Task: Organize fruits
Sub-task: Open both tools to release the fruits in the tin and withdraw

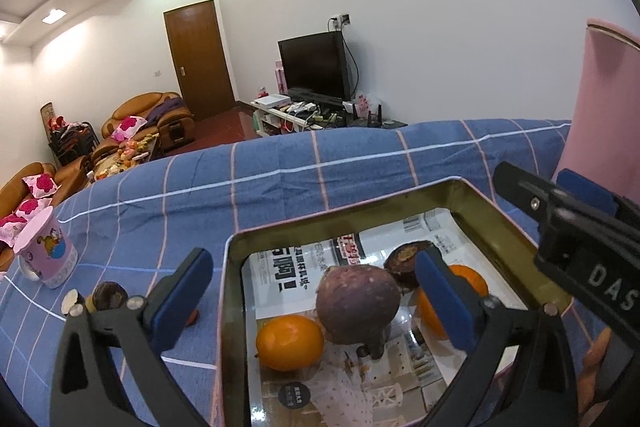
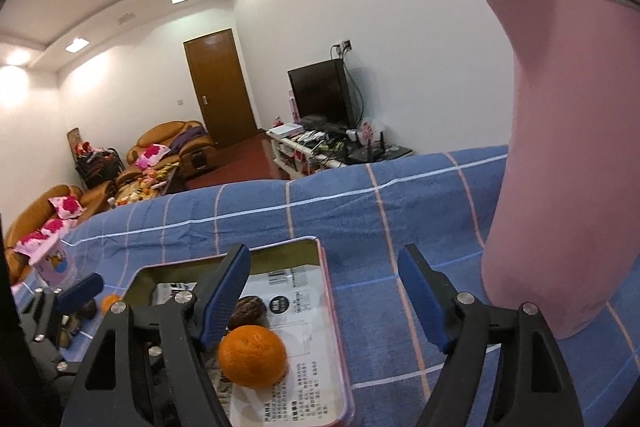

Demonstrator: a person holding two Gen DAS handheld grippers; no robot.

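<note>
A rectangular metal tin (image 1: 234,291) lined with printed paper sits on the blue checked cloth. In it lie a purple round fruit (image 1: 357,297), two oranges (image 1: 289,341) (image 1: 464,277) and a dark brown fruit (image 1: 404,259). My left gripper (image 1: 316,291) is open above the tin, straddling the purple fruit without touching it. My right gripper (image 2: 324,299) is open and empty over the tin's right rim (image 2: 328,307); an orange (image 2: 253,355) and the brown fruit (image 2: 250,311) lie by its left finger. Two small fruits (image 1: 108,295) lie on the cloth left of the tin.
A tall pink jug (image 2: 560,163) stands on the cloth right of the tin. A pink yoghurt cup (image 1: 46,251) stands at the far left. The table's far edge (image 1: 320,135) drops off to a living room with sofas and a TV.
</note>
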